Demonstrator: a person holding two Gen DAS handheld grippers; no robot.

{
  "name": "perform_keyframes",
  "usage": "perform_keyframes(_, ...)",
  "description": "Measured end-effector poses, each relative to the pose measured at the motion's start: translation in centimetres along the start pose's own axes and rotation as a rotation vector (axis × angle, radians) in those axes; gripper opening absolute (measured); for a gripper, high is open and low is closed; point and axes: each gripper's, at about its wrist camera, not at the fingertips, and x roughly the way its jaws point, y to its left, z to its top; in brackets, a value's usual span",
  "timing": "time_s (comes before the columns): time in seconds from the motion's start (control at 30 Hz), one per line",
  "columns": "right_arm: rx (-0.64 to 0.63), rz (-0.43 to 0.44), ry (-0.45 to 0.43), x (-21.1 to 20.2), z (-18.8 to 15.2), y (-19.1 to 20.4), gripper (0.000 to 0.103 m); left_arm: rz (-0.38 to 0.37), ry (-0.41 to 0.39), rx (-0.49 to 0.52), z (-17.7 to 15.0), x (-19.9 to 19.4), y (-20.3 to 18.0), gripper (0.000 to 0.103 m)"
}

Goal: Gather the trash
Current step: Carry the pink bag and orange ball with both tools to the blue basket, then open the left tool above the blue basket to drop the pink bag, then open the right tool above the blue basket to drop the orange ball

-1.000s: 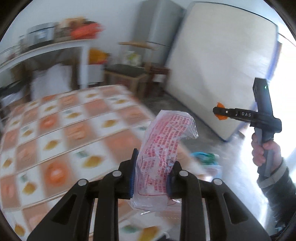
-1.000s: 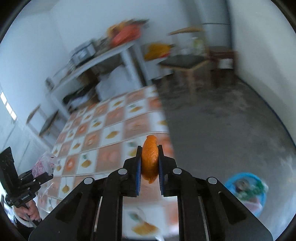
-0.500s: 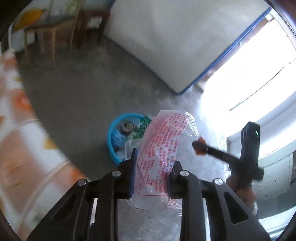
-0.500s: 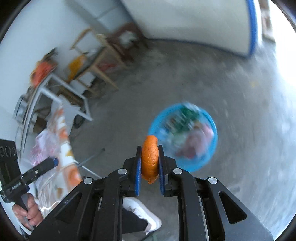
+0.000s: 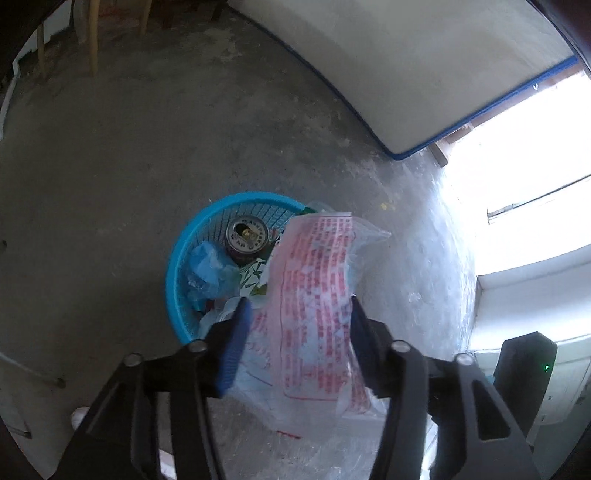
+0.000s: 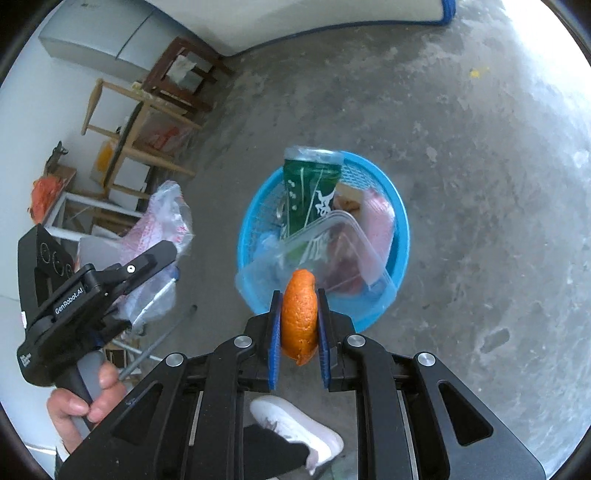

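My left gripper [image 5: 299, 314] has its jaws spread wide, with a clear plastic bag printed in red [image 5: 317, 295] still between them, above the near right side of a blue trash basket [image 5: 173, 280]. My right gripper [image 6: 298, 317] is shut on a piece of orange peel [image 6: 299, 314], just over the basket's near rim [image 6: 402, 229]. The basket holds a green can [image 6: 314, 192], a clear plastic lid [image 6: 332, 251] and other wrappers. The left gripper and its bag [image 6: 162, 218] also show at the left of the right wrist view.
The basket stands on a bare concrete floor [image 6: 480, 184]. A mattress [image 5: 424, 66] leans against the wall beyond it. Wooden chairs [image 6: 147, 122] and a fridge [image 6: 103, 33] stand at the back. My white shoe [image 6: 295, 424] is below the right gripper.
Both grippers swung from the patterned table down over the blue basket. The left jaws have opened around the bag. The right gripper still holds the peel.
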Motion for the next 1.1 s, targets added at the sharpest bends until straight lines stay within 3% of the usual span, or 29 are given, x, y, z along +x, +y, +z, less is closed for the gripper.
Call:
perform_keyframes(0.13, 0.018, 0.002, 0.002, 0.7, 0.5, -0.6, 0.016, -0.040, 0.004, -0.092, 0.0, 1.1, 1.8, 0.059)
perform_keyframes(0.33, -0.001, -0.013, 0.013, 1.6, 0.4, -0.5, 0.016, -0.080, -0.042, -0.095, 0.2, 0.1, 2.3, 0.070)
perform_keyframes(0.57, -0.019, -0.017, 0.012, 2.2, 0.4, 0.1, 0.018, -0.103, -0.050, -0.108, 0.1, -0.8, 2.4, 0.072)
perform_keyframes(0.73, -0.071, -0.017, 0.032, 3.4, 0.9, 1.6, 0.022, -0.133, -0.093, -0.094, -0.5, -3.9, 2.3, 0.072)
perform_keyframes(0.8, -0.102, -0.016, 0.043, 4.0, 1.1, 2.4, 0.029, -0.135, -0.115, -0.069, -0.8, -5.8, 2.0, 0.072)
perform_keyframes(0.87, -0.129, -0.029, 0.046, 4.4, 1.4, 3.2, 0.054, -0.143, -0.146, -0.043, -1.3, -8.3, 1.5, 0.072)
perform_keyframes(0.9, -0.136, -0.035, 0.038, 4.4, 1.5, 3.3, 0.059, -0.144, -0.158, -0.035, -1.6, -9.4, 1.3, 0.072)
perform_keyframes(1.03, -0.152, -0.029, -0.005, 3.2, 1.6, 4.0, 0.062, -0.147, -0.232, -0.034, -3.6, -15.1, 0.7, 0.073)
perform_keyframes(1.1, -0.154, -0.014, -0.025, 2.4, 1.4, 4.0, 0.062, -0.109, -0.283, -0.015, -5.2, -18.4, 0.3, 0.073)
